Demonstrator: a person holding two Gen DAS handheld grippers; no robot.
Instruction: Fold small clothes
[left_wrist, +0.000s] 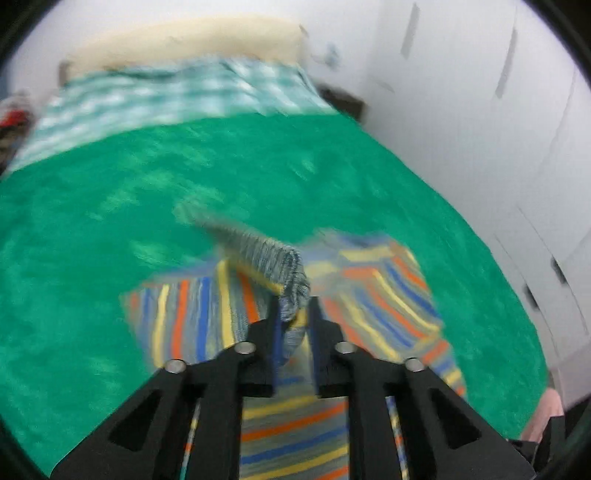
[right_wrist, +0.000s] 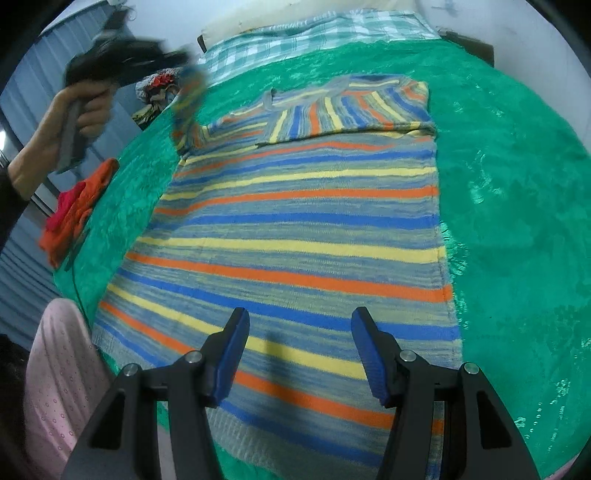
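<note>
Fingers of the right gripper (right_wrist: 299, 350) stand spread wide at 6 o'clock in the right wrist view, their blue pads (right_wrist: 231, 358) apart and holding nothing, poised over the hem end of a striped sweater (right_wrist: 295, 221). This sweater, banded in blue, yellow, orange and grey, lies flat on a green blanket (right_wrist: 517, 221), its body running from 6 o'clock up toward 12 o'clock, where one sleeve (right_wrist: 351, 110) is folded across the chest. At 8 o'clock pink fabric (right_wrist: 62, 369) shows beside the blanket's edge, and an orange and red garment (right_wrist: 74, 206) lies near 9 o'clock. Farther off, at 10 o'cloc, a bare hand (right_wrist: 81, 110) grips the handle of the left gripper (right_wrist: 192, 77), which is blurred; the other sleeve (right_wrist: 188, 110) rises from the sweater's shoulder up to it. Beyond the blanket, at 12 o'clock, is a green checked cloth (right_wrist: 314, 33)

In the left wrist view the left gripper's fingers (left_wrist: 275, 332) are pressed close together at 6 o'clock, pinching the grey ribbed cuff (left_wrist: 291, 291) of that sleeve, which bulges out above the fingertips. Striped knit spreads below and to either side, from 8 o'clock to 4 o'clock, blurred. White cabinet doors (left_wrist: 498, 110) fill the 2 o'clock side, and a cream headboard (left_wrist: 192, 40) sits at 12 o'clock
</note>
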